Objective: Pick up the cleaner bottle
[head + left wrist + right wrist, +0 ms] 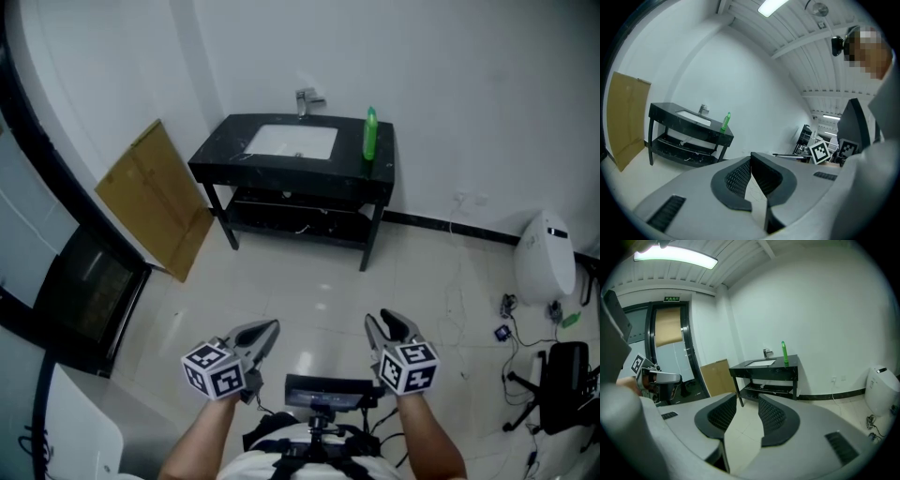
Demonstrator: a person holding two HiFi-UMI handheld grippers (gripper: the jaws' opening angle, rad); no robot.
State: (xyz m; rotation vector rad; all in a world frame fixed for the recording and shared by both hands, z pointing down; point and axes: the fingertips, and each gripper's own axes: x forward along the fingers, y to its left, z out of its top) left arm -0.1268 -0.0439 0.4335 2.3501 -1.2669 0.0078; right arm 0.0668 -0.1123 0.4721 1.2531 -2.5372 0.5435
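The person stands well back from the far wall, holding both tools low over the pale tiled floor (309,281). The left hand-held gripper (270,328) has its jaws drawn together until the tips meet, with nothing between them. Its own view shows the dark ribbed pads (740,178) closing to a point, with only floor behind. The right hand-held gripper (384,323) is partly open. A narrow gap stands between its pads (773,416), and through it only floor tiles show. It holds nothing and touches nothing.

The cleaner bottle (370,134), green and slim, stands upright on the far right corner of the black counter (225,150), well apart from both tools. A white sink basin (292,141) is set into the counter to the bottle's left, with a faucet (307,98) behind it at the wall. A brown cardboard sheet (155,197) leans just left of the counter.
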